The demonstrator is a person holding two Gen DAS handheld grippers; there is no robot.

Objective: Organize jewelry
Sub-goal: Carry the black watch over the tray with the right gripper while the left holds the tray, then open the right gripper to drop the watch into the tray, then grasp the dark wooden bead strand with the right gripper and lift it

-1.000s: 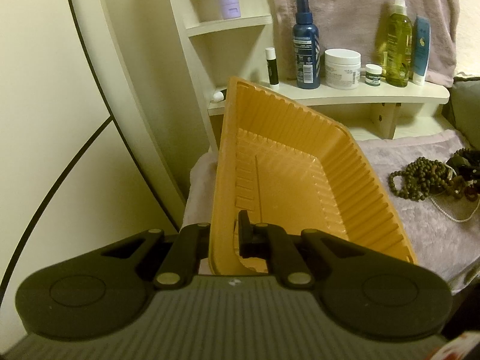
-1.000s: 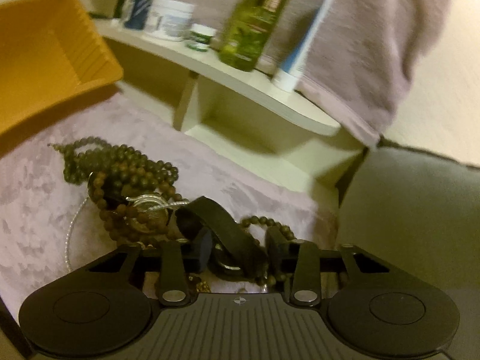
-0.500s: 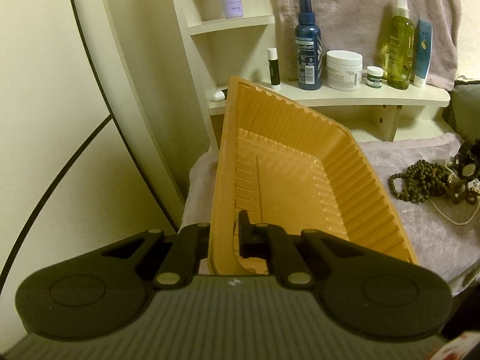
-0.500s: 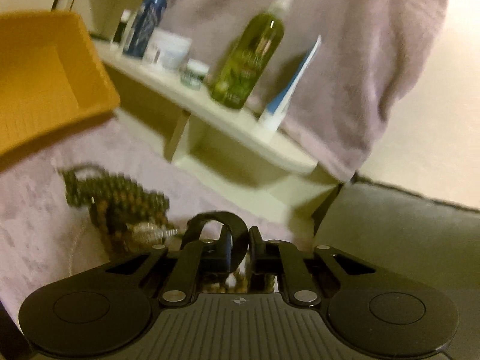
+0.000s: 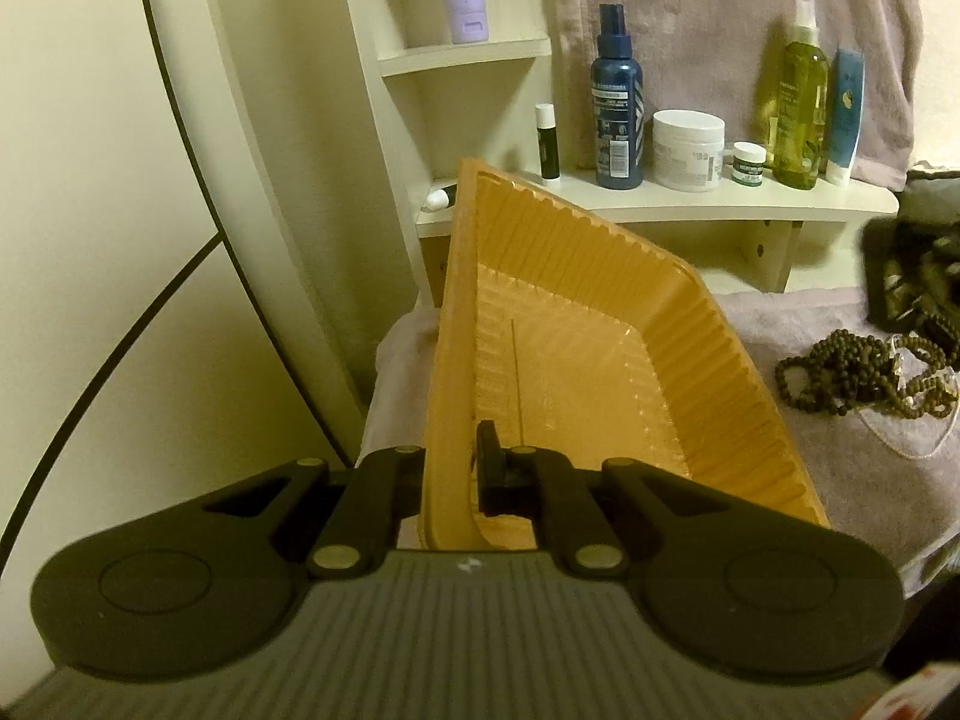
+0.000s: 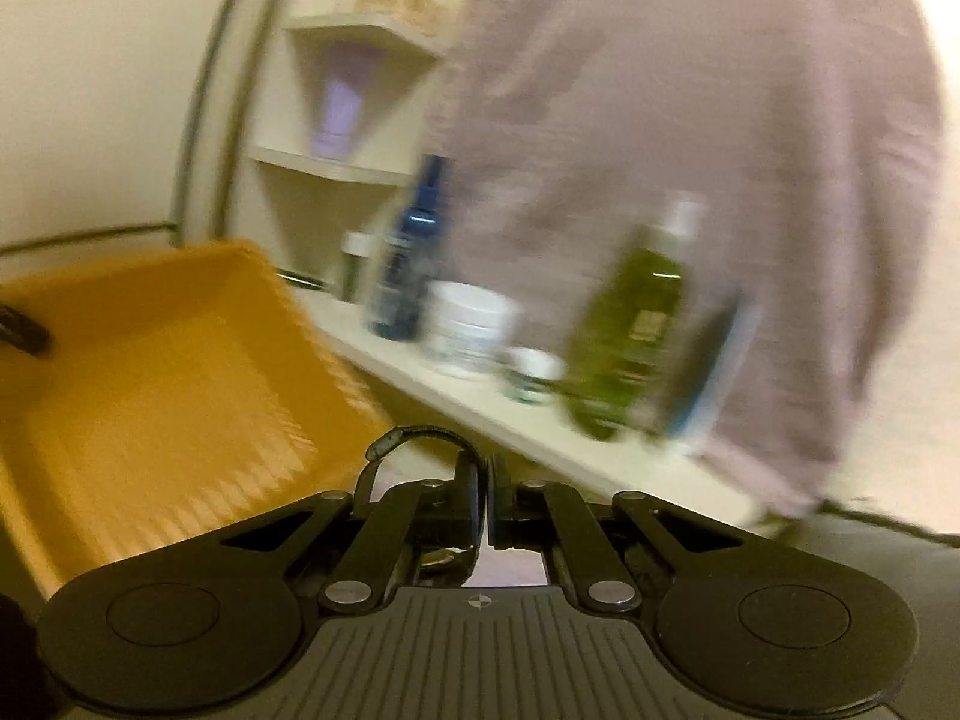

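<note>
My left gripper (image 5: 456, 474) is shut on the near rim of an orange ribbed tray (image 5: 588, 372) and holds it tilted up. The tray shows empty. A heap of brown bead strands (image 5: 858, 372) with a thin pale chain lies on the mauve cloth (image 5: 810, 480) to the tray's right. My right gripper (image 6: 486, 504) is shut on a black watch strap (image 6: 414, 450) that loops up from the fingers, lifted beside the tray (image 6: 156, 372). In the left wrist view the right gripper (image 5: 912, 276) is a dark blur above the beads.
A cream shelf (image 5: 690, 204) behind carries a blue spray bottle (image 5: 618, 114), a white jar (image 5: 687, 150), a small jar, a green bottle (image 5: 795, 102), a blue tube and a lip balm. A pink towel (image 5: 720, 30) hangs behind. A curved mirror edge stands left.
My right gripper closed on the black strap, lifted it off the bead heap and swung left toward the tray. The left gripper and tray have hardly moved.
</note>
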